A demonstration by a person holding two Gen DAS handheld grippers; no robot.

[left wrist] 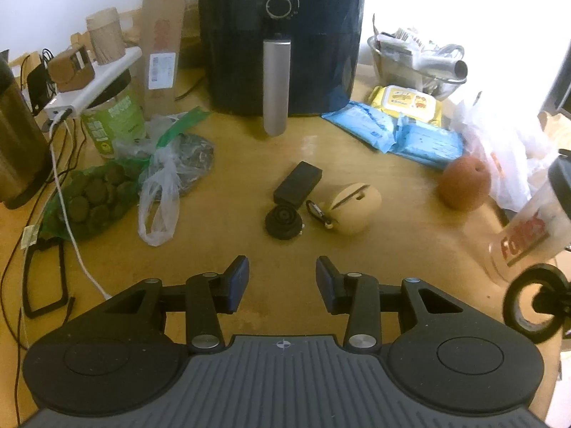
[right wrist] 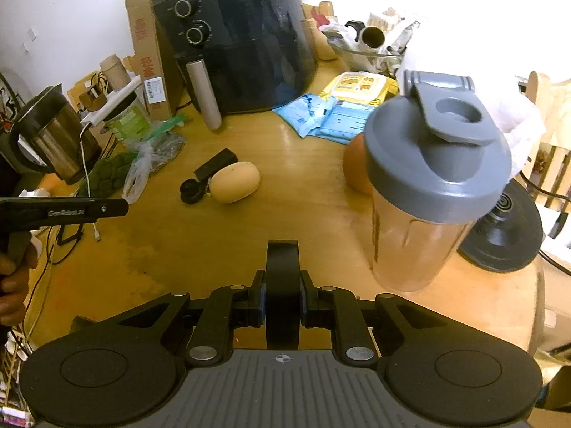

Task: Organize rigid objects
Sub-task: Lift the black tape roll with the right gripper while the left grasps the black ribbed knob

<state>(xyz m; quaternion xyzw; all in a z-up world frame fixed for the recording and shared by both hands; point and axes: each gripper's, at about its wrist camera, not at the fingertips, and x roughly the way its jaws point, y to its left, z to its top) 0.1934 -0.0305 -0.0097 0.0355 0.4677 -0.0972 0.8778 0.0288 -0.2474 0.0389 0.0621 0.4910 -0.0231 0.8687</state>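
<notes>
Tape roll [right wrist: 282, 292], black and held on edge, is the thing already in hand: the right gripper [right wrist: 282, 297] is clamped on its two flat faces, so the ring's axis runs across from finger to finger and its tread points forward over the wooden table [right wrist: 303, 185]. From the left wrist view the same roll [left wrist: 531, 301] shows at the far right edge, just below the shaker bottle [left wrist: 531, 228].

Going down in size, the air fryer [left wrist: 282, 35] stands at the back of the table, well clear of both tools. The shaker bottle [right wrist: 428, 196], clear with a grey flip lid, stands just right of and ahead of the right gripper, near enough that a rightward swing of the roll would probably knock it. An orange [right wrist: 353, 167] sits partly hidden behind it.

The left gripper [left wrist: 282, 281] hovers with its fingers apart and nothing between them. Straight ahead of it, at mid-table, lies a small cluster: a tan egg-shaped case [left wrist: 353, 207], a black rectangular block [left wrist: 298, 182] lying with its long axis slanting away to the right, and a small round black part [left wrist: 283, 221] (what it is I cannot tell). That cluster lies nearer the left tool than the right, so I judge it the left's natural next target.
</notes>
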